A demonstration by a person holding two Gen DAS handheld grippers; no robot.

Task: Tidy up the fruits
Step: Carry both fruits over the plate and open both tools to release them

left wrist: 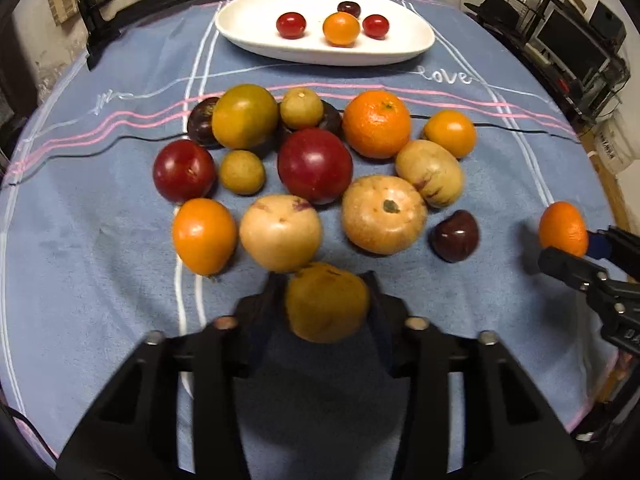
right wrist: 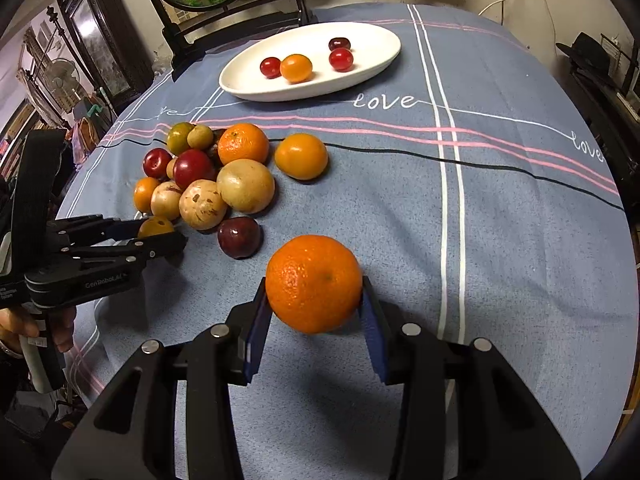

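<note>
My left gripper (left wrist: 325,284) is shut on a yellow-brown fruit (left wrist: 326,308) just above the cloth, at the near edge of the fruit pile (left wrist: 316,164). The right wrist view shows that same gripper (right wrist: 160,232) from the side, with the fruit (right wrist: 155,226) between its fingers. My right gripper (right wrist: 314,292) is shut on an orange mandarin (right wrist: 314,280), blue pads (right wrist: 256,332) pressing both sides, right of the pile (right wrist: 208,176). A white oval plate (left wrist: 256,36) at the far side holds several small fruits; it also shows in the right wrist view (right wrist: 372,44).
A blue tablecloth (left wrist: 100,240) with pink and white stripes covers the round table. A dark plum (right wrist: 239,237) lies between the two grippers. A black chair (left wrist: 104,20) stands behind the plate, and shelves (left wrist: 580,48) stand at the far right. A hand (right wrist: 24,328) holds the left gripper's handle.
</note>
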